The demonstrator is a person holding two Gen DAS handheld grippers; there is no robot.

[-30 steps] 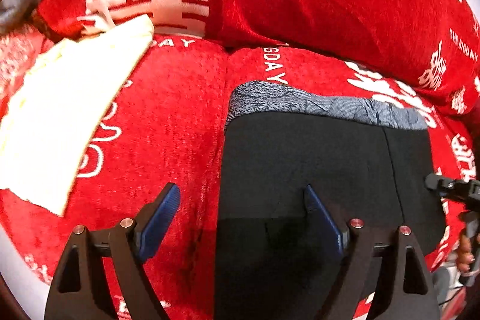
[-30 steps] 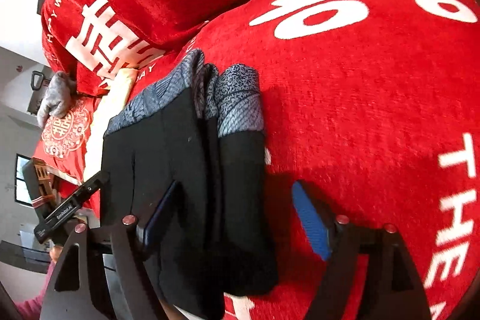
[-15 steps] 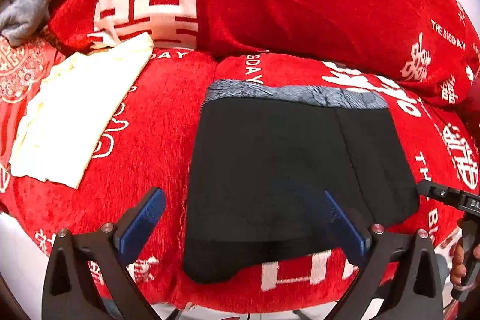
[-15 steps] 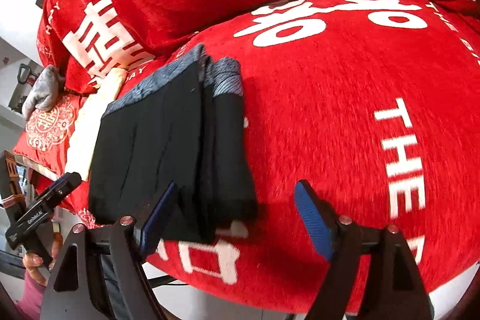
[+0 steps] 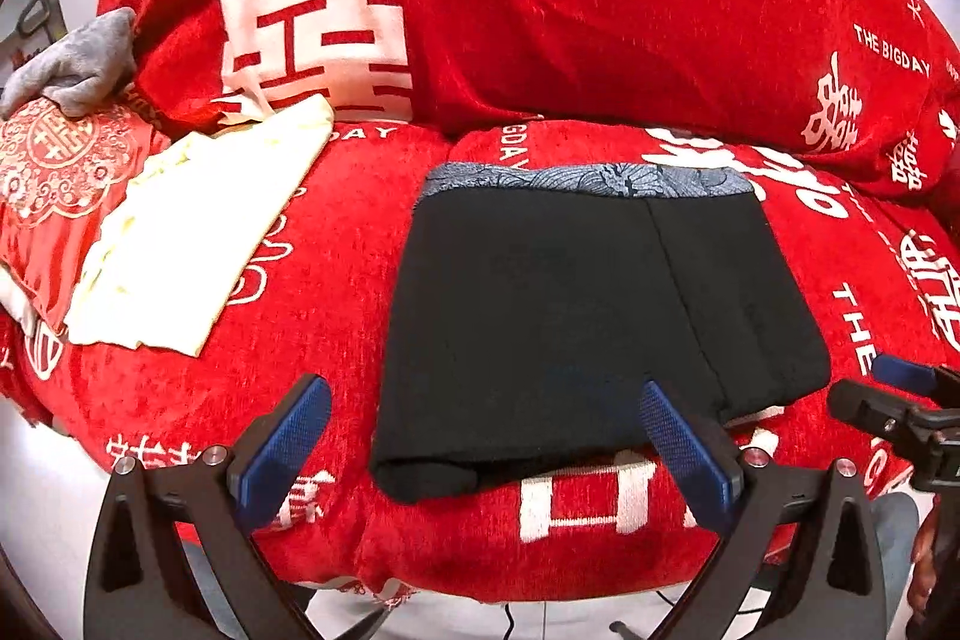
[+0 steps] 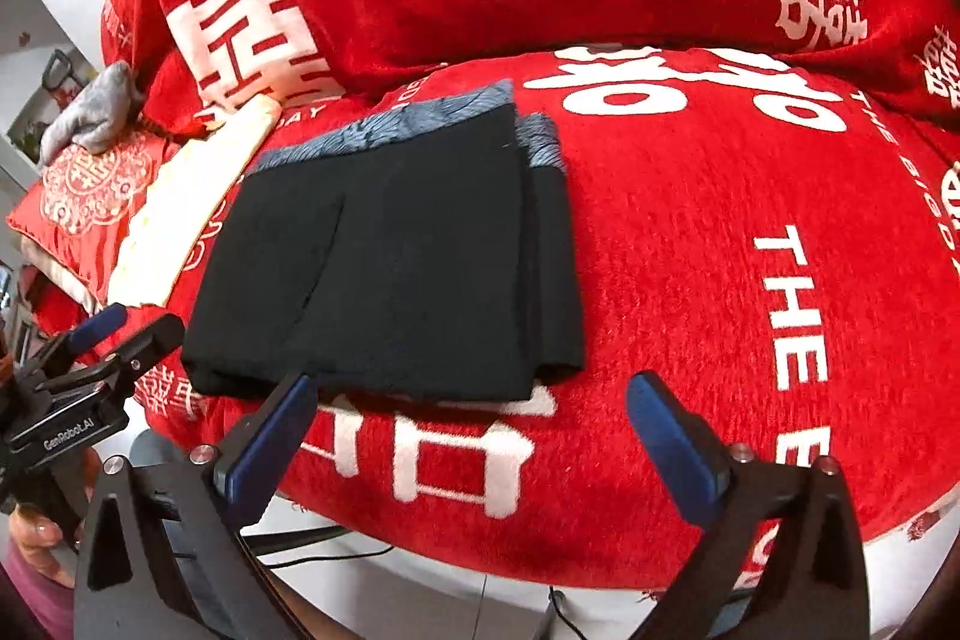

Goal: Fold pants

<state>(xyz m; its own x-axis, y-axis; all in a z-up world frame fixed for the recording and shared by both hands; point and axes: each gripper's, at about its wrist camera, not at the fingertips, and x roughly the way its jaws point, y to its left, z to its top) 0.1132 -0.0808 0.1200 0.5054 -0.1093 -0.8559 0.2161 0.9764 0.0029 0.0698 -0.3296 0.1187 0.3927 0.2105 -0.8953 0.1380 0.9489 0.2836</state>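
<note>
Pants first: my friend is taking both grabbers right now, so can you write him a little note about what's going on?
Left gripper: open, nothing between its fingers.
Right gripper: open too, holding nothing; both sets of jaws have just been opening.
The black pants lie folded in a neat stack on the red sofa cover, patterned waistband toward the backrest.
Done: folding looks finished.
Left: probably nothing, maybe tidy the edges.

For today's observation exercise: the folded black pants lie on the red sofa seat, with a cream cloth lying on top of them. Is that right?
Not quite. The cream cloth lies beside the black pants, apart from them, on the red sofa seat, not on top. The left wrist view shows red fabric between them.
</note>
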